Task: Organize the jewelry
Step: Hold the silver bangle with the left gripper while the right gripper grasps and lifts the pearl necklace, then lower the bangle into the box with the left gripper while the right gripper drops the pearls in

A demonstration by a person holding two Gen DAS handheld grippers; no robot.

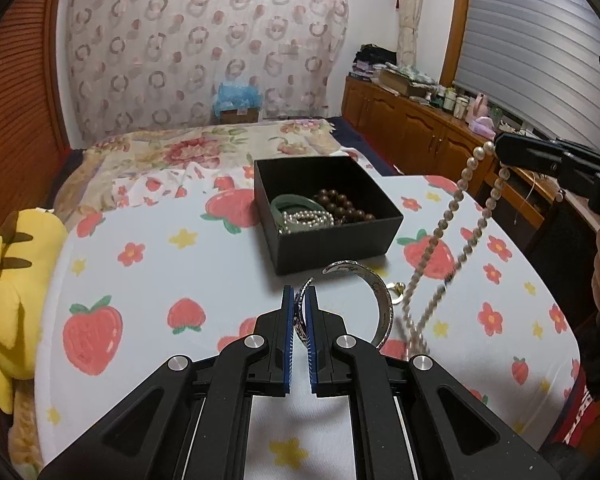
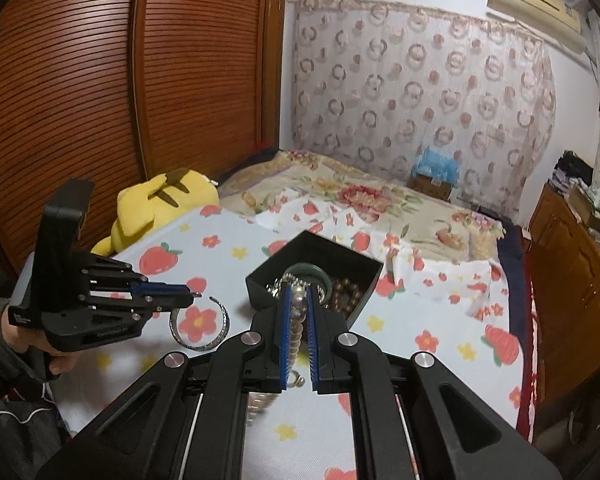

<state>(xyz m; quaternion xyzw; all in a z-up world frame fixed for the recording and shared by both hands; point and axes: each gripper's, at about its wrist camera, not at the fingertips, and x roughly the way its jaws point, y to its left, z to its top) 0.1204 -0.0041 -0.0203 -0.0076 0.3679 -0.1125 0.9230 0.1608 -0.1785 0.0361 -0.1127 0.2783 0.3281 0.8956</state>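
Box: the black box [image 1: 328, 216] sits open on the strawberry cloth [image 1: 180, 248] and is the mark for every place here. It holds a green bangle [image 1: 290, 203], brown beads [image 1: 342, 205] and some small pearls [image 1: 304, 218].
Left tongs: the left tongs [image 1: 300, 308] are pinched tight on one end of the silver cuff [image 1: 370, 300]. They are just in front of the box's near wall.
Cuff: the cuff curves out to the right of those tongs and looks lifted just clear of the cloth.
Right tongs: the right tongs [image 2: 299, 300] are squeezed on the pearl necklace [image 1: 456, 216]. They are up high, to the right of the box.
Necklace: it hangs down in two long strands, straight up and down. Its bottom end swings low, near the cuff, on the near right side of the box.
Nearer hand: the left hand is closer to the box, I think.
Next move: the box lies straight ahead of both tongs. The long necklace may need more lift so its tail clears the box wall.
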